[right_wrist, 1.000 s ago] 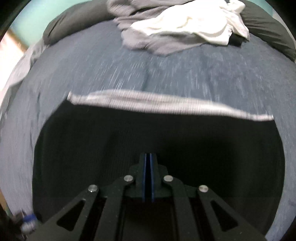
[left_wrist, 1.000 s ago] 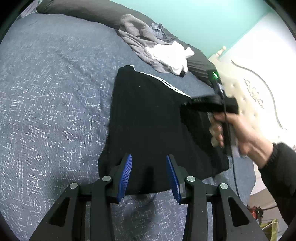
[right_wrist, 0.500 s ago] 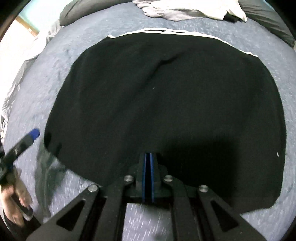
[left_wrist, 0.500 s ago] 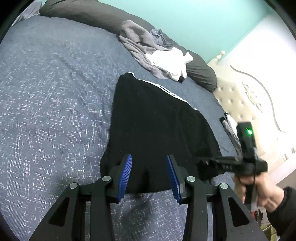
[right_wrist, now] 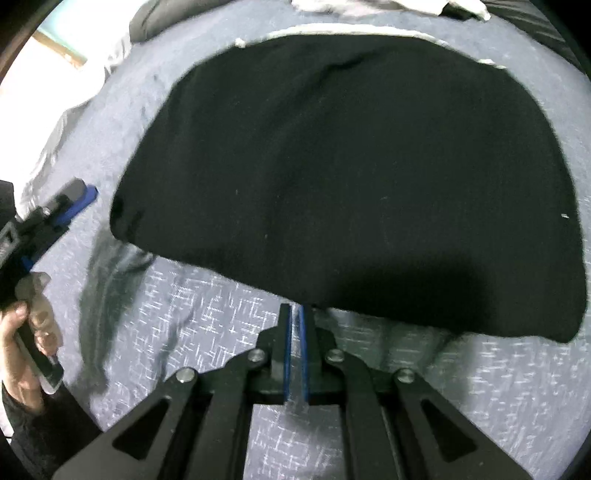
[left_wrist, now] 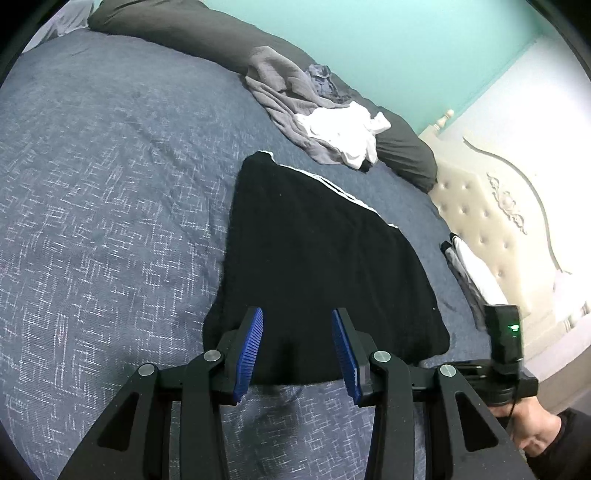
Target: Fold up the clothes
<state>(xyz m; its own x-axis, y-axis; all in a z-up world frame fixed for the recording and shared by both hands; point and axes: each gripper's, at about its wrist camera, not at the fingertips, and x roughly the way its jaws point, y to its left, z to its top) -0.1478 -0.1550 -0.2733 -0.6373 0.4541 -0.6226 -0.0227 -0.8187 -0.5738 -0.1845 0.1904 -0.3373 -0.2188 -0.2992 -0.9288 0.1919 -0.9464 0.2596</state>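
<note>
Clearly, no container shows in either view; everything lies loose on the bed (left_wrist: 110, 221), whose cover is a blue-grey woven fabric flecked with short white crosshatch marks. On it lies the black garment (left_wrist: 314, 258), a dense, matte knit spread flat in a rough trapezoid, narrow at the far end and wider toward the cameras, with a thin white trim (left_wrist: 332, 186) along its far edge (in the right wrist view the same trim (right_wrist: 351, 31) curves across the top). Its near hem is rounded and slightly puckered at the corners.

The left gripper (left_wrist: 298, 352) hovers over the near hem, its ribbed blue fingers (left_wrist: 253, 347) about half apart and widening, with the cloth lying below the gap and not pressed by either pad. The right gripper (right_wrist: 294, 343) points at bare bed cover just short of the hem, its fingers nearly together with nothing between them.

Farther off, a crumpled grey garment (left_wrist: 280, 99) and a rumpled white garment (left_wrist: 343, 133) are heaped against a long dark grey pillow (left_wrist: 207, 40). Beyond the bed's right side stands a cream tufted headboard (left_wrist: 480, 221) with carved scrollwork, under a turquoise wall (left_wrist: 406, 44).
</note>
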